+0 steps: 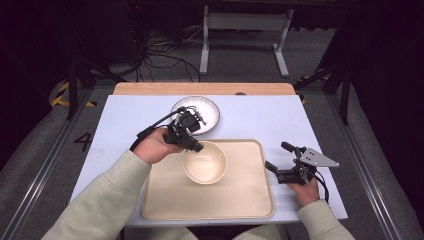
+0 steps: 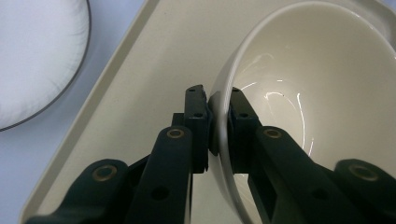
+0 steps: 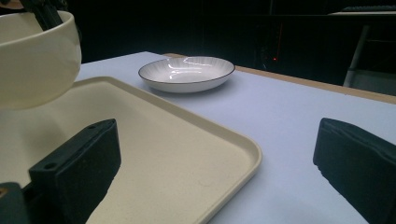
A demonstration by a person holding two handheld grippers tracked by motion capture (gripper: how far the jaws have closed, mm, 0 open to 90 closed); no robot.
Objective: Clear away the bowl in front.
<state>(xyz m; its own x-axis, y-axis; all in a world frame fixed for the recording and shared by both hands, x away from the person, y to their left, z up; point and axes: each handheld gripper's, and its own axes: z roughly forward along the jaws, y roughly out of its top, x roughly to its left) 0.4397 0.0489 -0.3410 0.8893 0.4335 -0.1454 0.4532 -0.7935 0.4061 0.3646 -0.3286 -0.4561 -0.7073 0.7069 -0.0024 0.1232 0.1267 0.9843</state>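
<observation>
One marking is legible: a dark digit "4" (image 1: 83, 141) stands on the grey floor (image 1: 45, 150) to the left of the table (image 1: 125, 120), seen in the high view. Yellow-and-black hazard striping (image 1: 62, 95) lies on the floor beyond it, at the foot of a dark stand; it carries no characters. The bowl (image 1: 205, 162), the plate (image 1: 207, 107) and the tray (image 1: 250, 200) bear no readable text, label or brand.

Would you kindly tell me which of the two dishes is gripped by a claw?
The cream bowl over the tray: the left claw pinches its rim. The dark-rimmed plate sits untouched on the table.
</observation>
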